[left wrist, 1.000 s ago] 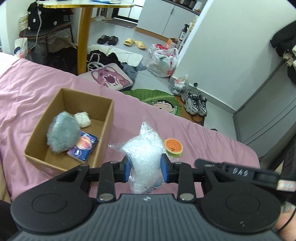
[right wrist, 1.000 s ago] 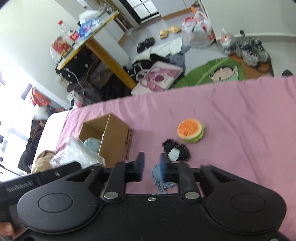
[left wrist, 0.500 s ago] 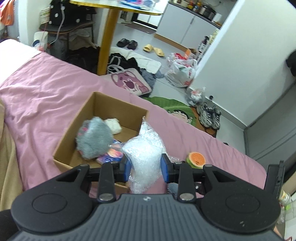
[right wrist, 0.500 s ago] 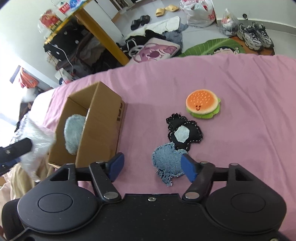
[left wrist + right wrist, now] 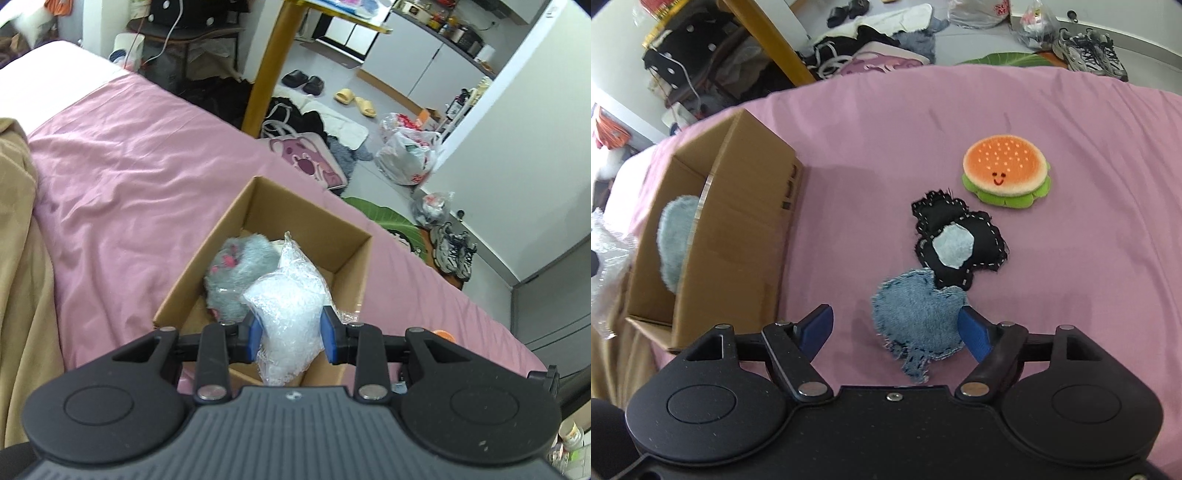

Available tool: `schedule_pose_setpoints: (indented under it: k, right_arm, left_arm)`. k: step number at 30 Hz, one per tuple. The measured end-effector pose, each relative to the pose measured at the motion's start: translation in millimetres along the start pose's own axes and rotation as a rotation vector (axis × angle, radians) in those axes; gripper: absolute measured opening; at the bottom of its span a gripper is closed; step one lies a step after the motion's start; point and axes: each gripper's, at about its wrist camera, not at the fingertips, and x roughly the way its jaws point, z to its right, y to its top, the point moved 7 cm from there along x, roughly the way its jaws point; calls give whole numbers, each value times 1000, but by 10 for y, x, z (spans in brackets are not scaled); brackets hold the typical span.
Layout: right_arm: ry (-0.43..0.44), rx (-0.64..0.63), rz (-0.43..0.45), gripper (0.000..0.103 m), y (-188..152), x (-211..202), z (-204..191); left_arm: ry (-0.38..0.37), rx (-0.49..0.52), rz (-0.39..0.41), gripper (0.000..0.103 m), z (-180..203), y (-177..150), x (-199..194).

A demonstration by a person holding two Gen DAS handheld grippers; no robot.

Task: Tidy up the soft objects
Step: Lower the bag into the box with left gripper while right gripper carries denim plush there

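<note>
Left gripper (image 5: 291, 330) held above the near end of an open box (image 5: 352, 280), pointing forward and down over it. Blue pads (image 5: 255, 329) pressed into both sides of a clear crinkled bag (image 5: 286, 306), clamped between them and hanging over the box opening. Beneath and behind the bag, inside the box, a grey fluffy toy (image 5: 240, 267) with pink marks. Box resting on a pink sheet (image 5: 129, 177); tan blanket (image 5: 18, 258) along the left edge. Beyond the bed, a floor strewn with slippers, bags and shoes (blurred towards the edges).

Right gripper (image 5: 897, 326) low over the sheet (image 5: 1089, 240), pointing forward, jaws spread wide. Denim patch (image 5: 919, 321) lying flat between the pads, its right edge meeting the right pad (image 5: 975, 336), left pad well clear of it; nothing gripped. Just beyond, a black patch (image 5: 960, 240) with white stitching and a pale centre, overlapping the far edge of the denim. Farther off and to the right, apart from both, a burger plush (image 5: 1006, 171) with a smiling face. To the left in this view, the box (image 5: 738, 229) seen from its side, grey toy (image 5: 674, 236) showing inside, and the bag (image 5: 609, 273) at the frame's left edge.
</note>
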Motion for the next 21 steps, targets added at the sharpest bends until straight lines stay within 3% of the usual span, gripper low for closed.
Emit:
schedule_pose_setpoints:
  k: [4, 8, 10, 21]
  right_arm:
    - [-37, -6, -24, 70, -36, 115, 25]
    - [-91, -23, -17, 38, -49, 123, 60]
    - [-61, -19, -12, 31, -39, 73, 65]
    - [-13, -79, 74, 29, 111, -341, -210]
  left_arm:
    - [9, -25, -9, 32, -100, 4, 72]
    - [20, -41, -25, 32, -162, 1, 155]
    - [29, -48, -40, 32, -190, -13, 199]
    - [36, -87, -43, 33, -288, -10, 231]
